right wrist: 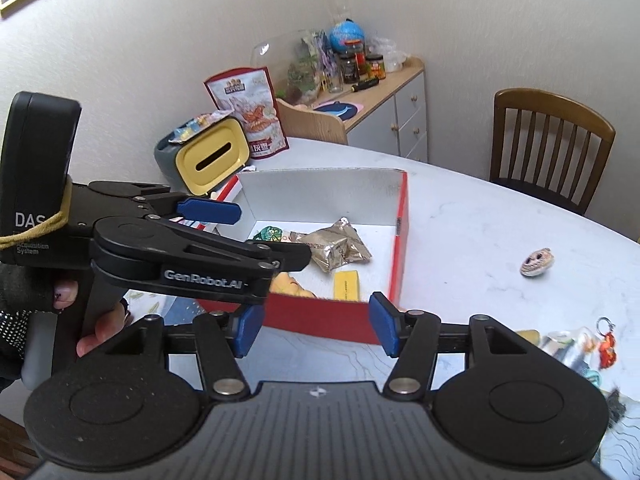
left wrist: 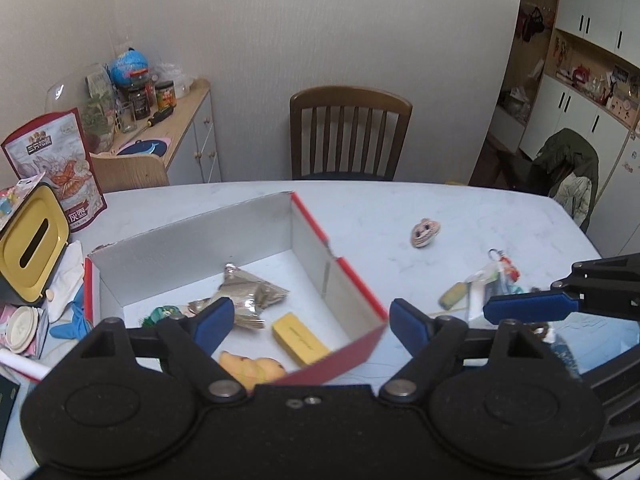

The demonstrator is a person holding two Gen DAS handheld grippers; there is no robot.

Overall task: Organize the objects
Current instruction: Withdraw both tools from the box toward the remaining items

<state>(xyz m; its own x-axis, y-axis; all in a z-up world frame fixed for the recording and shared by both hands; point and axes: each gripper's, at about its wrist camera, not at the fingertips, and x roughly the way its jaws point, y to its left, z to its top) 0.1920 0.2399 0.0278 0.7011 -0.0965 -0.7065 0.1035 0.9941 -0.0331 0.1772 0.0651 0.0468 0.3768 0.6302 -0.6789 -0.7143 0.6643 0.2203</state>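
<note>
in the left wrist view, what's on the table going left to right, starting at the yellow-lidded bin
yellow-lidded bin → red-rimmed box with the snacks in it → small face-painted trinket → pile of small packets with a keyring → blue pad of the right tool

Red box (left wrist: 352, 276) w/ white inside, yellow block (left wrist: 298, 338), silver wrapper (left wrist: 248, 296), blue fingers (left wrist: 214, 318).

Crinkled glossy foil packet (left wrist: 250, 300), cardboard box (left wrist: 200, 240)
</note>
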